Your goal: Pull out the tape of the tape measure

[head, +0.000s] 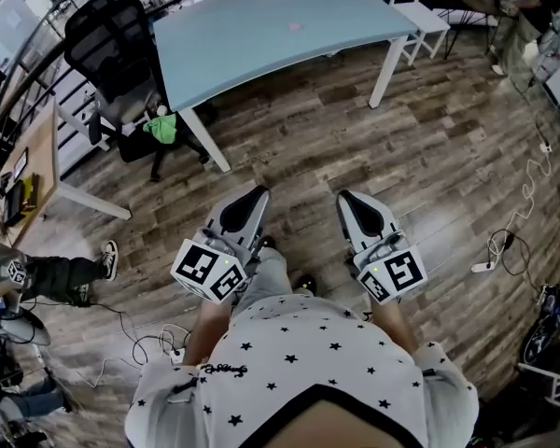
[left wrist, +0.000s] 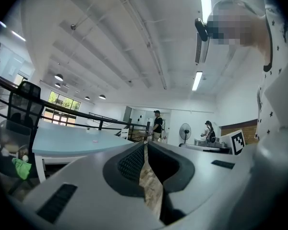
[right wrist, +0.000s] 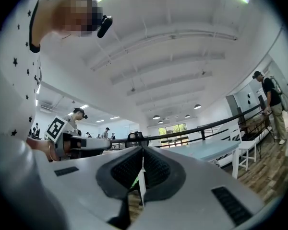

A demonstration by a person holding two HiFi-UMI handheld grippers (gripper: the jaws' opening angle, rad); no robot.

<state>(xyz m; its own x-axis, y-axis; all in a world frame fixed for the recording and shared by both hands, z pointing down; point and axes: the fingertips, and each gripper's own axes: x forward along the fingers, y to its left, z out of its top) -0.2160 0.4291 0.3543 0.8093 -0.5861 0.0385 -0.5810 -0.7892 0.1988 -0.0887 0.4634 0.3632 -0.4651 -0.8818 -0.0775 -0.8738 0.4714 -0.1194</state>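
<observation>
the left gripper [head: 259, 194] and the right gripper [head: 344, 197] are held side by side over the wood floor [head: 429, 147], near the blue table [head: 261, 35]. both pairs of jaws are pressed together, with nothing held.

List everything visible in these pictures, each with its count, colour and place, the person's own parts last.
table: one, light blue, top middle
office chair: one, black, left of table
cloth: one, green, low beside office chair
side chair: one, white, right of table
floor: one, brown wood, under everything
cable: one, white, floor at right
bystander: one, dark top, far right corner
left gripper: one, grey and black, jaws shut, empty, lower middle
right gripper: one, grey and black, jaws shut, empty, beside it
shirt: one, white, black stars, bottom edge
</observation>
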